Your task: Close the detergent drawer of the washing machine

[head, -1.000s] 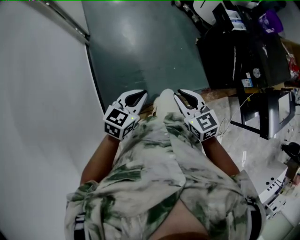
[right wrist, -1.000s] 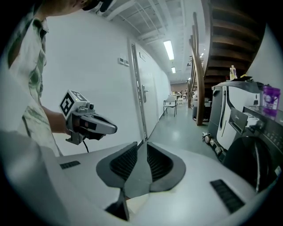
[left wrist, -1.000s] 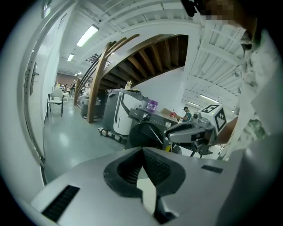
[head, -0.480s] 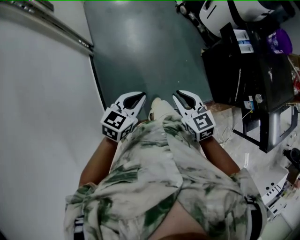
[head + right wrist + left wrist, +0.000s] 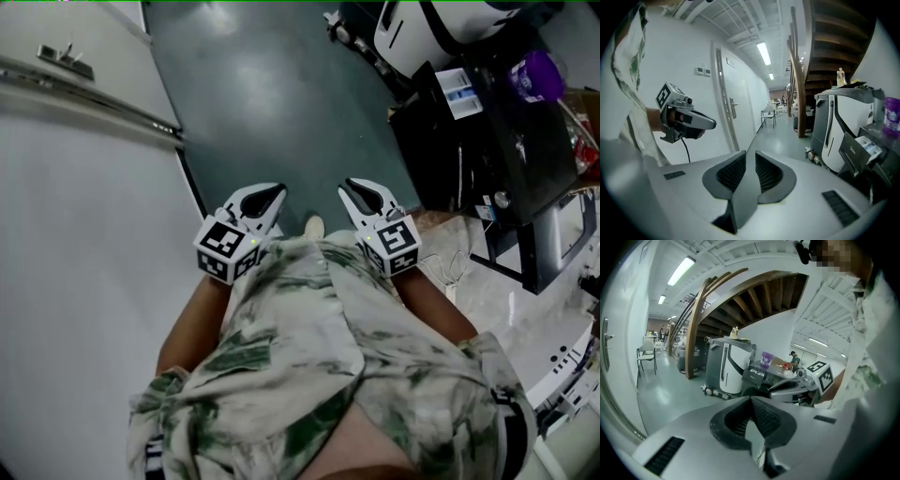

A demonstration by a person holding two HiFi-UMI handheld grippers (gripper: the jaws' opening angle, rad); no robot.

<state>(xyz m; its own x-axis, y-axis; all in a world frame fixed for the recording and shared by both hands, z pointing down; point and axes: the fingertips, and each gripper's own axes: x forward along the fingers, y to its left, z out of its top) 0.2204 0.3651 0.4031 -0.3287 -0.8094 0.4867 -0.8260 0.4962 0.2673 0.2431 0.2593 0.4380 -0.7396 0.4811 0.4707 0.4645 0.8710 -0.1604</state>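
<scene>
Both grippers are held out in front of the person's body, over a grey-green floor and touching nothing. My left gripper [image 5: 270, 194] [image 5: 751, 399] has its pad tips touching and holds nothing. A narrow gap shows between the pads of my right gripper [image 5: 355, 188] [image 5: 750, 153], with nothing in it. Each gripper appears in the other's view: the right gripper [image 5: 790, 391] and the left gripper [image 5: 688, 121]. To the right stands a black appliance [image 5: 473, 131] [image 5: 862, 150] with a purple bottle [image 5: 536, 75] on top. I cannot make out a detergent drawer.
A white wall with a door [image 5: 75, 66] runs along the left. A white and black machine on wheels [image 5: 729, 369] [image 5: 843, 122] stands ahead on the right, under a wooden staircase [image 5: 754, 291]. A black metal frame [image 5: 534, 244] and cables lie at the right.
The person has walked forward: the floor, the door at the left and the black appliance have slid down the head view. Both grippers keep their pose in front of the body.
</scene>
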